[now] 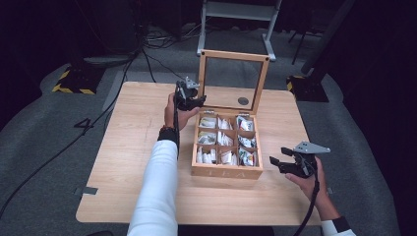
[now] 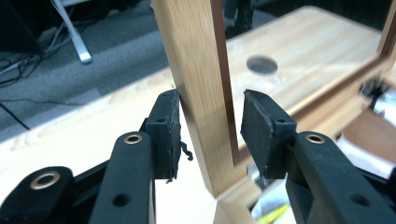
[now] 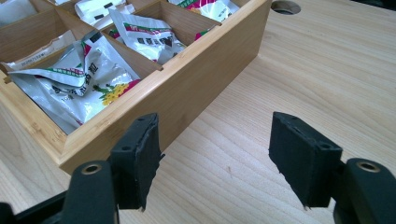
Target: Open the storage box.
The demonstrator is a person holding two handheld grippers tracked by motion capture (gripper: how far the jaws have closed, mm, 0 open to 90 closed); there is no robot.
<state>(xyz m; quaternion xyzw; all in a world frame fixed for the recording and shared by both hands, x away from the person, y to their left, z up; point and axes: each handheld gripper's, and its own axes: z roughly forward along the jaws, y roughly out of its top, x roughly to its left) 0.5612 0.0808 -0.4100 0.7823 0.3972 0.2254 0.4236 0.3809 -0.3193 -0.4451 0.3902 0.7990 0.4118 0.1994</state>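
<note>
Left gripper (image 2: 210, 126) is clamping the lid (image 1: 202, 83) by its upright left frame – near the box (image 1: 226, 172)'s far-left corner – while the right gripper (image 3: 215, 154) is waiting open beside its near-right corner.

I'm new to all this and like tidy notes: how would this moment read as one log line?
left gripper: shut on lid frame, lid upright | right gripper: open, holding nothing, beside tea box | packets in compartments

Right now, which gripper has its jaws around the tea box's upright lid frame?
The left gripper: its jaws straddle the wooden glass-paned lid's side rail. The right gripper is beside the wooden tea box, gripping nothing.
</note>
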